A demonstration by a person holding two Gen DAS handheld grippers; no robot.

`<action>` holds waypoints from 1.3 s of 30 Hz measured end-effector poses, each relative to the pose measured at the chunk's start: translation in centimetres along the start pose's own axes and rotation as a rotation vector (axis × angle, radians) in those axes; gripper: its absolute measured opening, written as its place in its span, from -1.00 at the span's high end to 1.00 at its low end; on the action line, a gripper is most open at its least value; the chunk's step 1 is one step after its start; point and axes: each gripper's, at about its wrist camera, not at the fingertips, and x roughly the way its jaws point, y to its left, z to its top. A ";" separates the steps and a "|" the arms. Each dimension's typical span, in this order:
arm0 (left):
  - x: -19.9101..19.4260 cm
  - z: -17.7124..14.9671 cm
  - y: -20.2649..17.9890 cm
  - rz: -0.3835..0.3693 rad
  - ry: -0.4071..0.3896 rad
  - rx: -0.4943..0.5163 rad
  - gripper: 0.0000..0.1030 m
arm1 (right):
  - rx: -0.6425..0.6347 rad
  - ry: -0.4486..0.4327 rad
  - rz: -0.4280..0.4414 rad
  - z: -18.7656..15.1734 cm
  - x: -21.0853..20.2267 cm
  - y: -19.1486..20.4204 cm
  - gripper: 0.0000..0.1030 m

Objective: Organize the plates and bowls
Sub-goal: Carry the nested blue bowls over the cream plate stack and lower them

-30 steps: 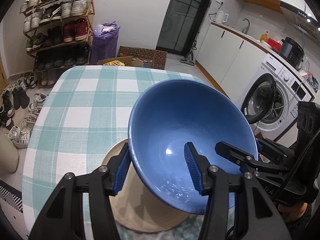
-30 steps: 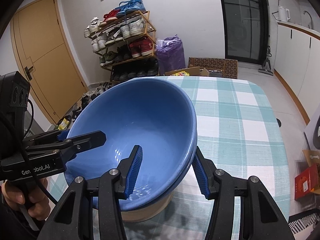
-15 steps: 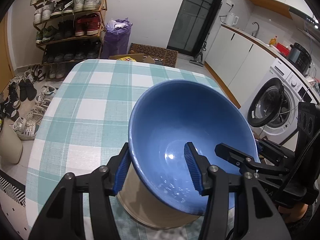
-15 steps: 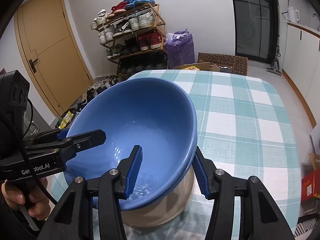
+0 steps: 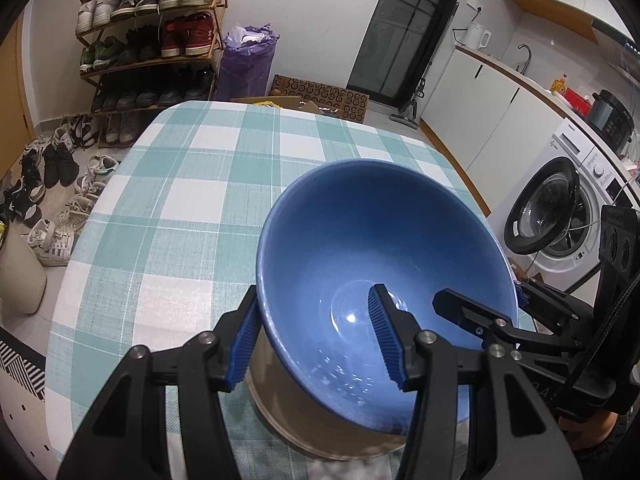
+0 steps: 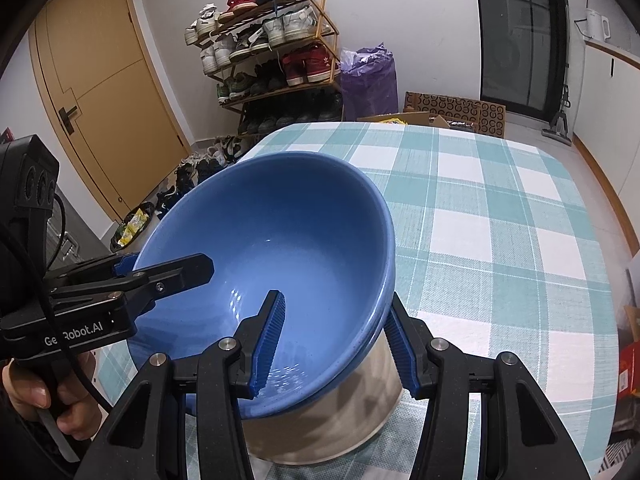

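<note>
Bowl of glossy blue ceramic [image 5: 384,300] hangs tilted just above a cream cylindrical pot [image 6: 340,412]; left gripper [image 5: 316,344] and right gripper [image 6: 336,344] each clench opposite near rims.

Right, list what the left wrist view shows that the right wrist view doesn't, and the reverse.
Left wrist only: the washing machine, its door open, the sink tap and the dark cooker on the counter.

Right wrist only: the wooden door and the hand holding the left gripper.

Both: the blue bowl, gripped on opposite rims by both grippers, the right gripper, the pale dish beneath it, the checked tablecloth, shoe rack and kettle.
</note>
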 end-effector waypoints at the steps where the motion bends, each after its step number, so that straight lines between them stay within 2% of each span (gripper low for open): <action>1: 0.1 0.0 0.1 0.001 0.003 -0.002 -0.02 | 0.000 0.001 0.000 0.0 0.1 0.0 -0.01; 39: 1.5 0.3 0.3 0.012 -0.004 0.004 -0.02 | -0.014 0.002 -0.029 -0.1 1.2 -0.1 -0.01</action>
